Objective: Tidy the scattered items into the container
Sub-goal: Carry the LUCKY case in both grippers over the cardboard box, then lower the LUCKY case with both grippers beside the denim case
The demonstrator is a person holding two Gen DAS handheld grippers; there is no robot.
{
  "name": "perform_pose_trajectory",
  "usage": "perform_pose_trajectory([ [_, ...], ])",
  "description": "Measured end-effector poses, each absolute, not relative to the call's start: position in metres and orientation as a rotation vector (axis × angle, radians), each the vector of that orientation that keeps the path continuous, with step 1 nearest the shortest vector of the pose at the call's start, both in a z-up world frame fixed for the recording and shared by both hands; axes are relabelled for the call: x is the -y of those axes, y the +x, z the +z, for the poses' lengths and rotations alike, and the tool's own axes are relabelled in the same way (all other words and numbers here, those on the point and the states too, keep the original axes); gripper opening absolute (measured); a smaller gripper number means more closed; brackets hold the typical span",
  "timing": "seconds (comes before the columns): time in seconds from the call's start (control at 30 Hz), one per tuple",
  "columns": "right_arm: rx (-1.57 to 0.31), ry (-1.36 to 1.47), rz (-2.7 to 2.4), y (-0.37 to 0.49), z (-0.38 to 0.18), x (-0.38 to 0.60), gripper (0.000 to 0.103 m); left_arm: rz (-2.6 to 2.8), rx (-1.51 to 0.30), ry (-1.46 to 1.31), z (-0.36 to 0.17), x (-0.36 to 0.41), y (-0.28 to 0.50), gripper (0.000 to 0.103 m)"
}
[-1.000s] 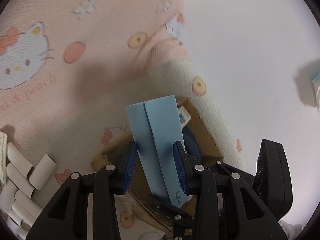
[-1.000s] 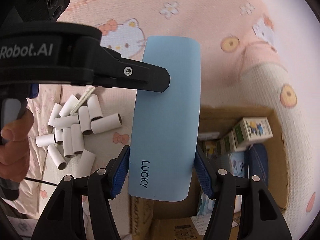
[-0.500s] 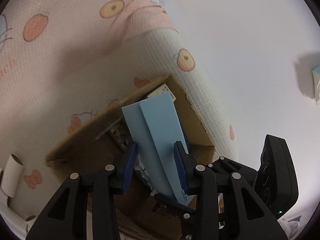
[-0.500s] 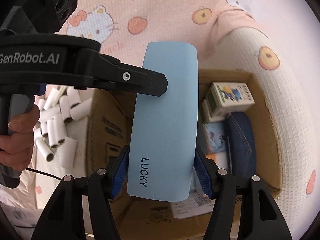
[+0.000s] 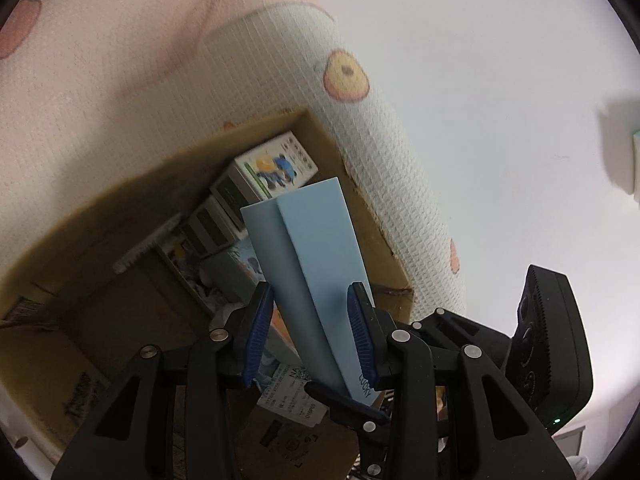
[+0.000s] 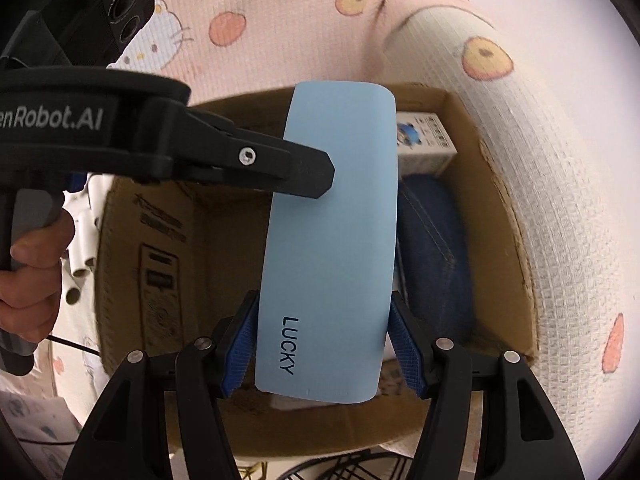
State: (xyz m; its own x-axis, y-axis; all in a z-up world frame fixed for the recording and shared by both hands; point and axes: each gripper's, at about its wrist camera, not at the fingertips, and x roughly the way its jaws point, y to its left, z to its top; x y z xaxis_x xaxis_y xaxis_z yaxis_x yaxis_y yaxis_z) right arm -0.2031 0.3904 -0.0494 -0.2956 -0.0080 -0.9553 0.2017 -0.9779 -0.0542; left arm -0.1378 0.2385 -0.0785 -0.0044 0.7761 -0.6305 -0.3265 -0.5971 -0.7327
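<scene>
A long light-blue box marked LUCKY [image 6: 332,220] hangs over the open cardboard box [image 6: 160,240], held by both grippers. My right gripper [image 6: 322,308] is shut across its wide face near the printed end. My left gripper [image 5: 310,296] is shut across the narrow sides of the blue box [image 5: 316,240]; in the right wrist view its black finger [image 6: 280,168] comes in from the left against the blue box's edge. The cardboard box [image 5: 360,200] lies below, and part of its floor is hidden by the blue box.
Inside the cardboard box lie small printed cartons [image 5: 276,168] and a dark blue denim item [image 6: 436,248]. White paper tubes [image 6: 80,240] lie left of it on the pink cartoon blanket [image 6: 280,20]. A hand [image 6: 28,264] grips the left handle. A wire basket [image 6: 352,468] shows at the bottom edge.
Both grippers have carried the blue box from above the blanket to above the cardboard box and a little lower. The paper tubes have slid off to the left edge.
</scene>
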Motion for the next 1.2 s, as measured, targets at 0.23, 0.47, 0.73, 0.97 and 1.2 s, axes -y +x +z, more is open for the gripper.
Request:
perform_pose_trajectory([
  [0.23,-0.245,1.861,-2.363,-0.197,-0.063,-0.409,0.060,1.637,0.503,-1.515,-0.097,-0.258,-0.134,0.041],
  [0.47,-0.324,1.903,-2.329,-0.206,-0.077,-0.414,0.060,1.609,0.560,-1.585,-0.118,-0.264,-0.140,0.041],
  [0.73,-0.435,1.900,-2.281,-0.213,-0.094,-0.417,0.060,1.579,0.578,-1.657,-0.136,-0.270,-0.144,0.041],
  [0.97,-0.554,1.892,-2.270,-0.210,-0.108,-0.417,0.060,1.557,0.603,-1.700,-0.146,-0.275,-0.146,0.041],
  [1.2,-0.603,1.881,-2.279,-0.208,-0.111,-0.415,0.060,1.548,0.601,-1.726,-0.152,-0.276,-0.141,0.041],
])
